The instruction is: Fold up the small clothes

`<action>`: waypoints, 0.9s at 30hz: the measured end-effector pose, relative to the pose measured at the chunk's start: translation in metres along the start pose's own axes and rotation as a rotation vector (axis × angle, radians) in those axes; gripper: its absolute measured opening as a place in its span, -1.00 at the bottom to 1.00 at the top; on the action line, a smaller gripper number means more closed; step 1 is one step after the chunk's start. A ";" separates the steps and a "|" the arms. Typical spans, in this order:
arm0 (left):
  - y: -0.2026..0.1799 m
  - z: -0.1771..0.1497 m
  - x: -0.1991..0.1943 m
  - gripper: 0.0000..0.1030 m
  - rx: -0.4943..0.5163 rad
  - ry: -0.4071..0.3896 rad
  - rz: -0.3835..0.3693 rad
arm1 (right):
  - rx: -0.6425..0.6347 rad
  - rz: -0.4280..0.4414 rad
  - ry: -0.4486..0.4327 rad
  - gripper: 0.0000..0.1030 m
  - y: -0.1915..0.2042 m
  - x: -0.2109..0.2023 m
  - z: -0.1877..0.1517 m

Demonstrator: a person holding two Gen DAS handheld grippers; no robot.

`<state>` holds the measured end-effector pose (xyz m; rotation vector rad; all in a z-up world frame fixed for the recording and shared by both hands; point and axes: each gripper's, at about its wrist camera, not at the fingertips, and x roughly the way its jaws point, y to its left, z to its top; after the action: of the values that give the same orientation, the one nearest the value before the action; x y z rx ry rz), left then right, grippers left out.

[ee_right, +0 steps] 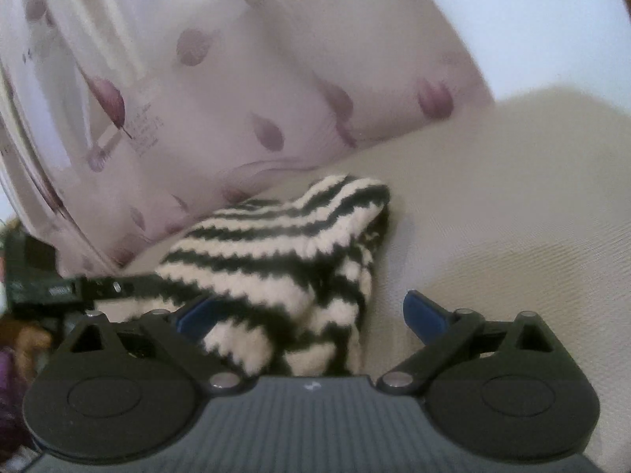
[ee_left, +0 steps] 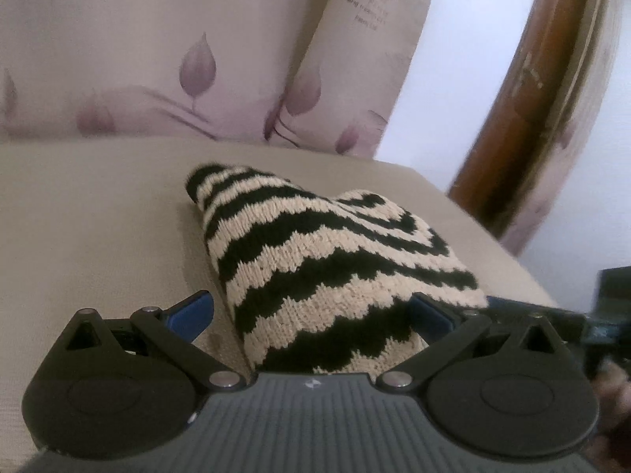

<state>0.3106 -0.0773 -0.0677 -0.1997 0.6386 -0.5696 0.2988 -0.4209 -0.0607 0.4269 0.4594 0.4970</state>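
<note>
A black-and-cream striped knitted garment (ee_left: 323,260) lies bunched on a beige cushion (ee_left: 98,236). My left gripper (ee_left: 311,311) is open, its blue fingers (ee_left: 193,313) spread wide on either side of the garment's near end, which lies between them. In the right wrist view the same garment (ee_right: 284,260) lies folded over itself. My right gripper (ee_right: 311,311) is open too, with the garment's near edge between its fingers, closer to the left finger (ee_right: 197,315). The left gripper's body (ee_right: 59,287) shows at the left edge of the right wrist view.
Floral lilac pillows (ee_left: 177,71) stand behind the garment, also showing in the right wrist view (ee_right: 236,98). A brown wooden frame (ee_left: 524,118) rises at the right past the cushion's edge. Bare beige cushion (ee_right: 512,205) lies to the right of the garment.
</note>
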 end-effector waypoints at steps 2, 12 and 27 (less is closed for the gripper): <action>0.011 0.002 0.007 1.00 -0.044 0.029 -0.065 | 0.061 0.053 0.058 0.95 -0.009 0.012 0.008; 0.060 0.006 0.049 1.00 -0.244 0.123 -0.331 | 0.154 0.214 0.237 0.95 -0.031 0.064 0.036; 0.064 0.020 0.076 0.84 -0.276 0.105 -0.358 | 0.094 0.281 0.246 0.87 -0.027 0.103 0.051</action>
<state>0.4007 -0.0667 -0.1120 -0.5536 0.7892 -0.8392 0.4152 -0.4011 -0.0648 0.5271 0.6665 0.8071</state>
